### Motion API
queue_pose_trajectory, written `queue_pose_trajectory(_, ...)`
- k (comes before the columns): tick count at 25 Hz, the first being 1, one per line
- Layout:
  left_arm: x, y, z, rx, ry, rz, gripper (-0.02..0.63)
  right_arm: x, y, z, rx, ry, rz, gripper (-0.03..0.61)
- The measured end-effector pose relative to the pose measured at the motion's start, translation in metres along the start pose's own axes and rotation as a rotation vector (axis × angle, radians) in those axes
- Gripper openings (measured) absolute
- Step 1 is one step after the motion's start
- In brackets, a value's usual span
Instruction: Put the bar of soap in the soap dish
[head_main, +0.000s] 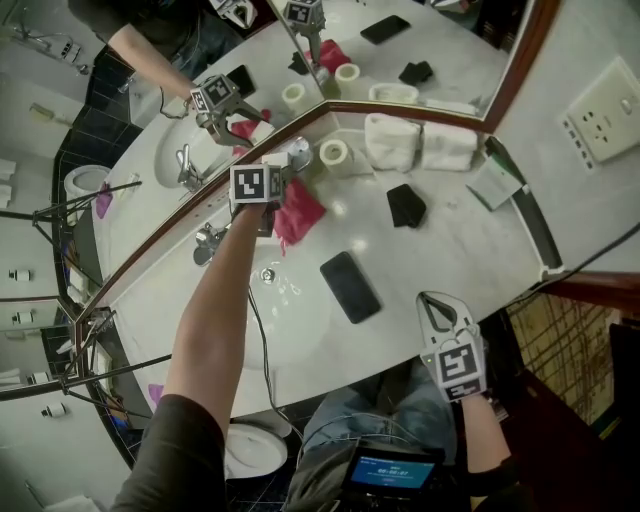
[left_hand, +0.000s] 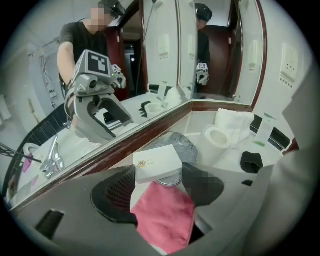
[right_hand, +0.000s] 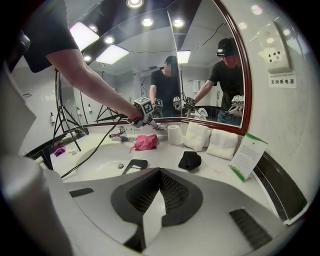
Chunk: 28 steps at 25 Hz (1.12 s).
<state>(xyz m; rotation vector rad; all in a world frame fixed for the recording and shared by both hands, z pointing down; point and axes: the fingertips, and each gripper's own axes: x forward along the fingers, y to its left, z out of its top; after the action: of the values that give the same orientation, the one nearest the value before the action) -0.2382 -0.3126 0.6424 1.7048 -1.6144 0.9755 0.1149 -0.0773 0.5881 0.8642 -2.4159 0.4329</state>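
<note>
The bar of soap (left_hand: 157, 163) is a white box, tilted, lying over the rim of the clear glass soap dish (left_hand: 181, 145) and the pink cloth (left_hand: 162, 217). My left gripper (left_hand: 159, 186) reaches down over the cloth by the mirror, and its pads (left_hand: 116, 192) touch both sides of the box. In the head view this gripper (head_main: 268, 205) hides the box, with the dish (head_main: 299, 152) just beyond it. My right gripper (head_main: 436, 302) hangs by the counter's front edge, shut and holding nothing, seen in its own view (right_hand: 159, 175).
A black phone (head_main: 350, 286) lies by the sink basin (head_main: 268, 312). A faucet (head_main: 207, 240), a black pouch (head_main: 405, 205), a paper roll (head_main: 333, 154), folded white towels (head_main: 420, 142) and a card (head_main: 495, 184) stand along the mirror. A cable runs down across the basin.
</note>
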Motion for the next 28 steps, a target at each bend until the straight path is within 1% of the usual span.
queue_pose_trajectory(5,-0.002,-0.005,-0.004,-0.014,0.006,-0.016,0.284,-0.007,-0.003,-0.002,0.003,0.008,-0.006,0.021)
queue_pose_trajectory(9,-0.008,-0.012,-0.005,0.002,0.004,-0.03,0.284,-0.006,-0.001,-0.001,0.004,0.008,-0.002,0.021)
queue_pose_trajectory(15,-0.026,-0.04,-0.011,0.032,0.01,-0.092,0.284,-0.003,0.006,0.004,-0.008,0.009,0.013,0.021)
queue_pose_trajectory(20,-0.055,-0.083,-0.012,0.074,-0.019,-0.173,0.284,-0.006,0.006,0.012,-0.004,0.006,0.016,0.021)
queue_pose_trajectory(24,-0.068,-0.118,-0.024,0.12,-0.024,-0.228,0.284,-0.014,0.001,0.016,0.0,0.012,0.005,0.021)
queue_pose_trajectory(28,-0.083,-0.164,-0.035,0.194,-0.031,-0.291,0.284,-0.024,-0.006,0.018,0.009,0.019,-0.009,0.021)
